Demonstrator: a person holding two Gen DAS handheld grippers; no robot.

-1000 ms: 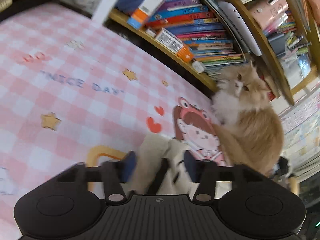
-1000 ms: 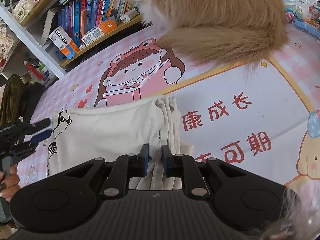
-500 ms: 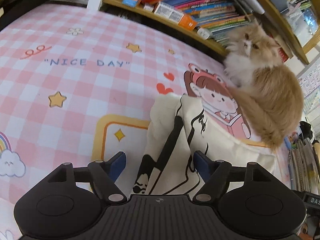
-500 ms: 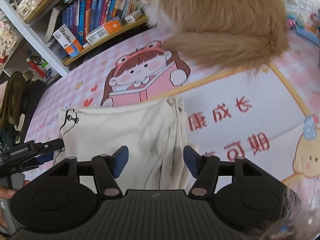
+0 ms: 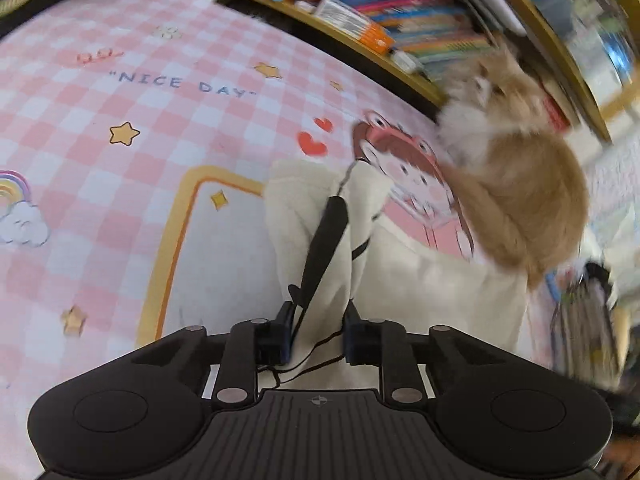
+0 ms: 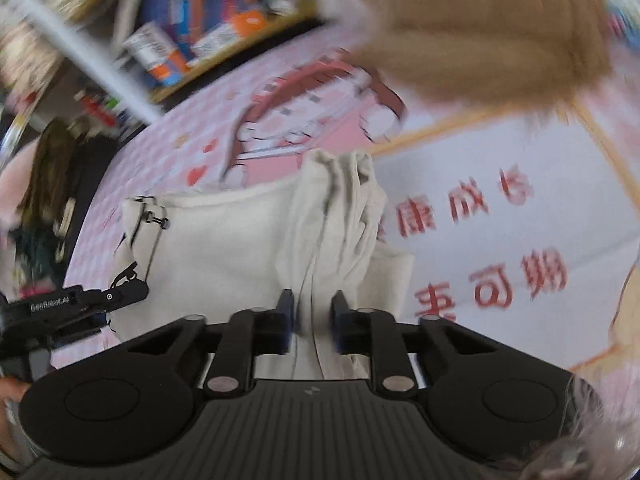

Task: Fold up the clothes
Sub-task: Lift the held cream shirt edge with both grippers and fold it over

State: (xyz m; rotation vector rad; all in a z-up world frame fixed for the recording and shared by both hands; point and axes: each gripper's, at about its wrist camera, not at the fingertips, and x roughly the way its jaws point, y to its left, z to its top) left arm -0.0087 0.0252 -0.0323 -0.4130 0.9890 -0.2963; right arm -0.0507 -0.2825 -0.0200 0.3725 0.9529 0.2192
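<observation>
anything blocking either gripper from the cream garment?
Nothing visible. The left gripper and the right gripper each have the cream garment bunched between their pads. The cat sits beyond it.

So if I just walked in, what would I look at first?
Probably the fluffy orange cat sitting on the pink checked mat, right by the bookshelf. Next, the cream garment with black line drawings, lying in front of the cat. The left gripper and right gripper each pinch a bunched edge of it.
</observation>
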